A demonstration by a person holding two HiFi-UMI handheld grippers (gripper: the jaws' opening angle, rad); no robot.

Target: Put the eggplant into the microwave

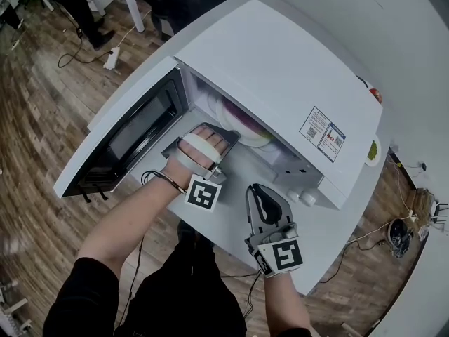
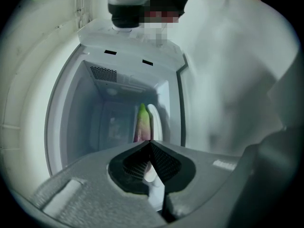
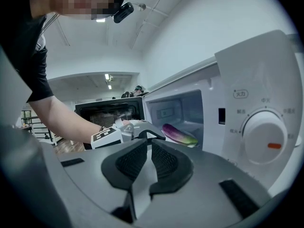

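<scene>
though partly hidden, eggplant [image 2: 143, 120] in microwave [image 3: 256, 75]

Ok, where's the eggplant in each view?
Head view: eggplant inside the microwave, centre, partly hidden under its roof.
Left gripper view: eggplant at centre, green tip up.
Right gripper view: eggplant right of centre, lying in the cavity.
Shared landmark: the microwave's open cavity.

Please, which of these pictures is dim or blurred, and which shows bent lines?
Head view: evenly lit and sharp, yet the microwave edges bow outward. Left gripper view: dim and hazy, the eggplant soft, corners black. Right gripper view: brighter, the eggplant crisp, corners black too.
</scene>
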